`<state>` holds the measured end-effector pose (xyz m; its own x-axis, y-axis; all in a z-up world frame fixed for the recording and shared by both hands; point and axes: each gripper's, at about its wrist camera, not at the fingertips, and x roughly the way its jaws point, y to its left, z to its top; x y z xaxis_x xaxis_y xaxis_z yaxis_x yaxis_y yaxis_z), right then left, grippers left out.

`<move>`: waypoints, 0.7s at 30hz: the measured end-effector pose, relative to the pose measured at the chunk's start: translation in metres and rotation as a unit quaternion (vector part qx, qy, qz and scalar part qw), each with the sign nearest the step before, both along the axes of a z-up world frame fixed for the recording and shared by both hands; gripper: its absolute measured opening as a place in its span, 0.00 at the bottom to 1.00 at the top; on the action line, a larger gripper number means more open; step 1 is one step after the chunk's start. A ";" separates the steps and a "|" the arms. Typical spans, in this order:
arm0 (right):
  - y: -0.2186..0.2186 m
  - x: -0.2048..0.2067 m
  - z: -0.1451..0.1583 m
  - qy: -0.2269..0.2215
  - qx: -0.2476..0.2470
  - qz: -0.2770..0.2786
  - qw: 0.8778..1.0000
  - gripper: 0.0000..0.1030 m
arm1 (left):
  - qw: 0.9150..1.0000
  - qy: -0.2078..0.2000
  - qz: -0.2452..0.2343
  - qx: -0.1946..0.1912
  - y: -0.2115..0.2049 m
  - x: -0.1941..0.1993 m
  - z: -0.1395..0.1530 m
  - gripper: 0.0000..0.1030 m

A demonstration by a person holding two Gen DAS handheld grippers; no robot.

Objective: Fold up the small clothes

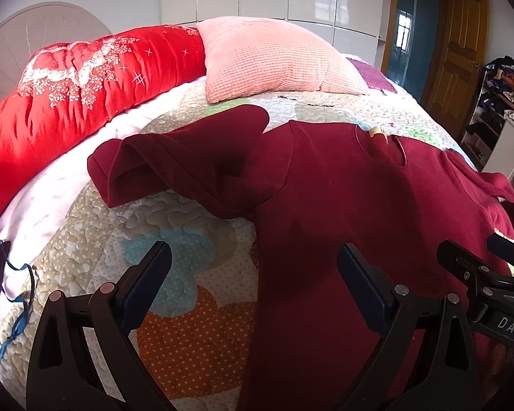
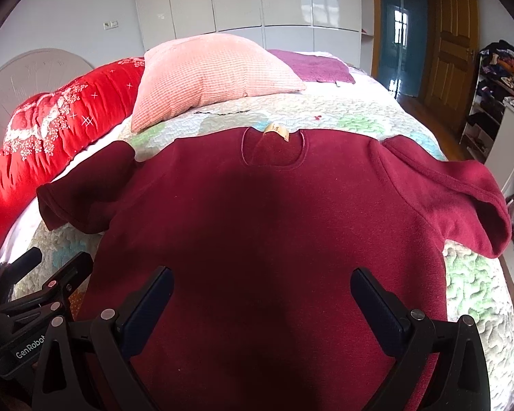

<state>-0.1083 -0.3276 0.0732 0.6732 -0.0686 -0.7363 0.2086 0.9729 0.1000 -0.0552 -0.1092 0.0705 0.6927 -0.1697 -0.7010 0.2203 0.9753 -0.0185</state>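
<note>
Both grippers hover with jaws spread wide, holding nothing. The left gripper (image 1: 253, 263) straddles the maroon shirt's (image 1: 342, 205) edge. The right gripper (image 2: 262, 287) hangs over its middle.

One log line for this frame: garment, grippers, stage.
garment: dark red short-sleeved knit top spread on patchwork quilt | left gripper: open, empty | right gripper: open, empty | stage: unfolded

My tongs are black with dark blue pads (image 2: 147, 303). The shirt (image 2: 257, 212) is plain maroon with a tan neck label (image 2: 276, 129). The quilt (image 1: 188, 308) is cream with dotted orange, blue and green patches. The pillow (image 2: 209, 72) is ribbed pale pink; the duvet (image 1: 85, 78) is red with white flowers.
</note>
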 end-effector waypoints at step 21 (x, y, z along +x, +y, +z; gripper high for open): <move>-0.014 -0.005 -0.010 0.022 0.013 -0.027 0.999 1.00 | 1.000 -0.002 -0.018 0.007 -0.011 -0.003 -0.006 0.95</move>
<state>-0.1130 -0.3419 0.0634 0.6355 -0.0844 -0.7675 0.2658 0.9571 0.1149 -0.0585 -0.1205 0.0645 0.6890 -0.1852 -0.7007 0.2550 0.9669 -0.0048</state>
